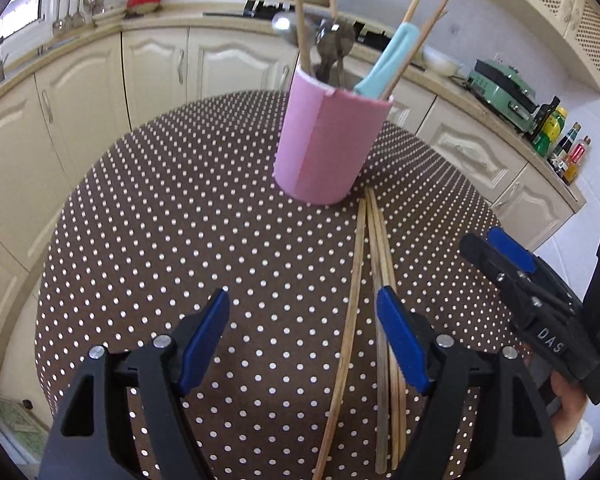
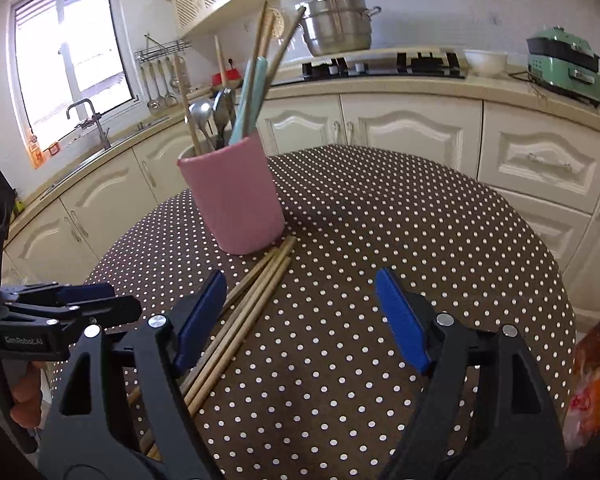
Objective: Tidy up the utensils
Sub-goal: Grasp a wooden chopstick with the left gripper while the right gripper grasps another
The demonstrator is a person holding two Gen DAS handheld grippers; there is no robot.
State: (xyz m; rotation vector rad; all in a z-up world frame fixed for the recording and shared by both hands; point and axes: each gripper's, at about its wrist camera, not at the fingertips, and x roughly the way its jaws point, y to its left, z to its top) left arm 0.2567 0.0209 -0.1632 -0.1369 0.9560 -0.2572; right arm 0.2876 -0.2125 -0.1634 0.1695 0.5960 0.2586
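Note:
A pink utensil holder (image 1: 324, 140) (image 2: 234, 196) stands upright on the round brown polka-dot table (image 1: 180, 220) (image 2: 400, 240). It holds wooden chopsticks, metal spoons and a light blue utensil (image 1: 384, 62) (image 2: 250, 100). Several loose wooden chopsticks (image 1: 374, 280) (image 2: 240, 320) lie on the cloth, running from the holder's base toward me. My left gripper (image 1: 302, 308) is open above the table, one chopstick between its fingers, the others under its right finger. My right gripper (image 2: 300, 292) is open, the chopsticks by its left finger. Each gripper shows at the other view's edge: the right gripper (image 1: 496, 244), the left gripper (image 2: 100, 300).
Cream kitchen cabinets and a counter curve behind the table, with a steel pot (image 2: 338, 26), a stove (image 2: 384, 66), a green appliance (image 1: 502, 90) (image 2: 566, 66), bottles (image 1: 560, 140) and a sink with tap (image 2: 86, 120). A packaged item (image 2: 596, 380) lies at the right edge.

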